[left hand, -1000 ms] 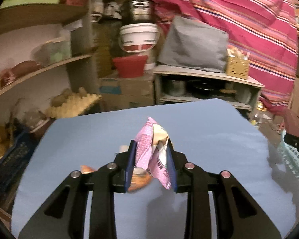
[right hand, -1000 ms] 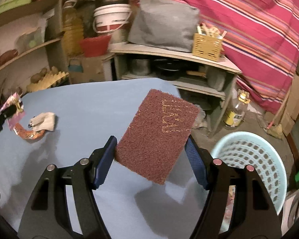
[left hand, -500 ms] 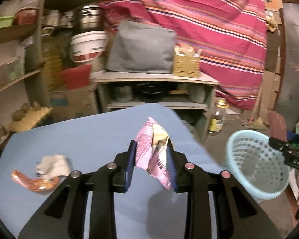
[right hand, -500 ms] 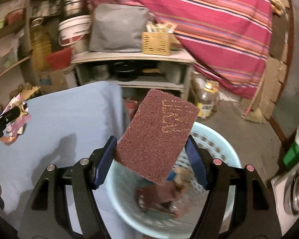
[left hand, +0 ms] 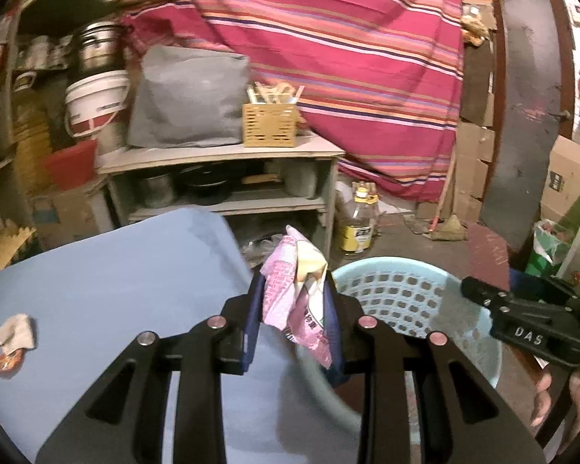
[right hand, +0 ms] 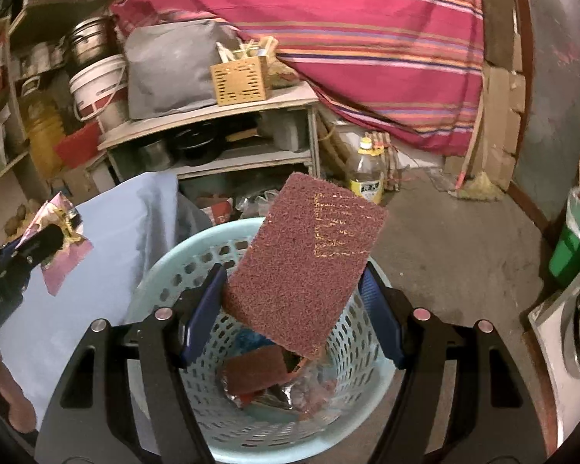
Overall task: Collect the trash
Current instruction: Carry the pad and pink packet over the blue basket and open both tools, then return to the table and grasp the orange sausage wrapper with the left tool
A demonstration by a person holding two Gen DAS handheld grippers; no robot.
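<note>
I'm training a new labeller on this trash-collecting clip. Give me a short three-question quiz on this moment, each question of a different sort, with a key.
1. True or false: the right claw holds a maroon scouring pad above the pale blue basket.
2. What is the left claw shut on? A) a glass bottle B) a crumpled pink wrapper C) a spoon
3. Fill in: on the blue table there remain a white crumpled scrap and an ____ wrapper.

Key: 1 true; 2 B, the crumpled pink wrapper; 3 orange.

Basket (right hand: 166,270) mouth open; table (right hand: 108,255) edge flanks it.
</note>
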